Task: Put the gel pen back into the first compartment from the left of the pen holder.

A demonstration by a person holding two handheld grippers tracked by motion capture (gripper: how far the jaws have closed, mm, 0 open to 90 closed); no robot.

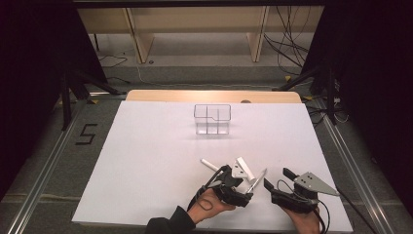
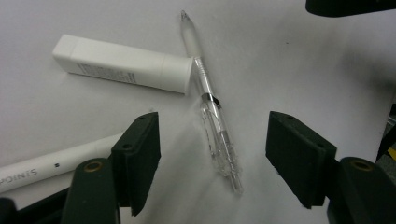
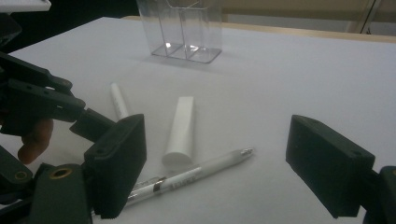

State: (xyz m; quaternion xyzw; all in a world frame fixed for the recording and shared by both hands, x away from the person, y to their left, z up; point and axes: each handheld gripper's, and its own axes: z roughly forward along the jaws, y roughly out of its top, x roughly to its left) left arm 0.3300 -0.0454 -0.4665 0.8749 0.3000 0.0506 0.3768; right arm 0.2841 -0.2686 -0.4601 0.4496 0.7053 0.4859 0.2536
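A clear-barrelled pen [image 2: 212, 116] lies on the white table between the jaws of my left gripper [image 2: 215, 154], which stand open on either side without touching it. In the high view the left gripper [image 1: 247, 187] sits low at the front of the table by the pen [image 1: 255, 180]. Beside it are a white rectangular stick [image 2: 123, 63] and a white pen [image 2: 46, 168]. My right gripper [image 1: 277, 178] rests just right of them, open and holding nothing. In its own view the right gripper [image 3: 215, 158] looks over the clear pen [image 3: 196, 175] and the stick [image 3: 180, 130].
A clear compartmented holder [image 1: 212, 119] stands upright at the back middle of the white table top [image 1: 146, 146]. The other hand's gripper [image 3: 42, 102] crowds the left of the right gripper view. A wooden edge [image 1: 214, 95] borders the far side.
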